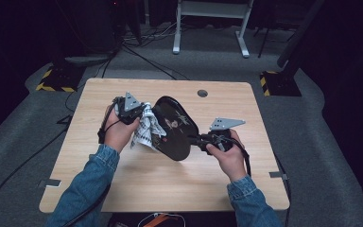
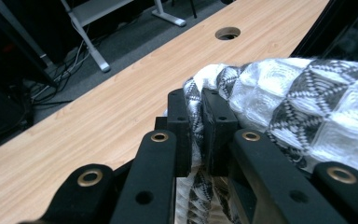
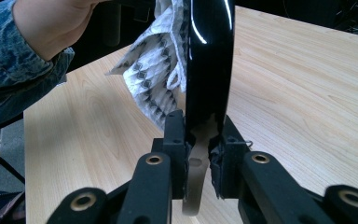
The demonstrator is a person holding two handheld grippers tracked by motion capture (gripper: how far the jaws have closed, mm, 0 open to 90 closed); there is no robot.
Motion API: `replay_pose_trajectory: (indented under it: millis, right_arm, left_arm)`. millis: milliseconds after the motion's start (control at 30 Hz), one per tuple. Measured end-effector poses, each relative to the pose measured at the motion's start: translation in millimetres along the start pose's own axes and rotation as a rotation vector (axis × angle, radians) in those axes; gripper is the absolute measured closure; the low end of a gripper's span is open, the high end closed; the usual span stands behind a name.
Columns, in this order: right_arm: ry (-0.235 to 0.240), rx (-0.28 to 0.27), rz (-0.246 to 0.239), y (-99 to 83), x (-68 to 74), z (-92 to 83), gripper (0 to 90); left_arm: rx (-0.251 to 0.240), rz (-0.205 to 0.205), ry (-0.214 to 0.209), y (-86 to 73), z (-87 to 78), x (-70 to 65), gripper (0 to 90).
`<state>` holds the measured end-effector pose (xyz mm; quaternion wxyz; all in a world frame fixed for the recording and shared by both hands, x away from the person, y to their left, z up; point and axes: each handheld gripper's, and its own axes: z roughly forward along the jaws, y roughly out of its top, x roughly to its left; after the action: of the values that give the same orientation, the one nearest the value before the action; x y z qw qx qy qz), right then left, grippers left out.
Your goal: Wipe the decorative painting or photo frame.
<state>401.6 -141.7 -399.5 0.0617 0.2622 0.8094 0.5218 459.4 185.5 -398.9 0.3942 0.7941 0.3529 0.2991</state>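
Note:
A glossy black oval plate with a pale drawing on it is held on edge above the wooden table. My right gripper is shut on its rim at the right. In the right gripper view the jaws pinch the plate's thin edge, which rises straight up between them. My left gripper is shut on a white cloth with a dark diamond pattern, which lies against the plate's left side. In the left gripper view the cloth bunches out from between the closed jaws.
The table has a round cable hole near its far edge, seen too in the left gripper view. The person's denim sleeves come in from the bottom. A white desk frame and cables lie on the floor beyond.

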Motion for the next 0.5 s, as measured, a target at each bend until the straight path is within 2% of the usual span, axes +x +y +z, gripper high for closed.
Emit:
replay_pose_trajectory:
  millis: [367,500]
  right_arm:
    - [-0.001,0.002,0.003,0.2,-0.1,0.1,79.0]
    - [-0.001,0.002,0.004,0.3,-0.1,0.1,79.0]
  left_arm:
    - [0.041,-0.020,-0.001,-14.6,6.7,1.4,83.4]
    - [0.051,-0.052,-0.018,-22.3,10.5,3.1,83.4]
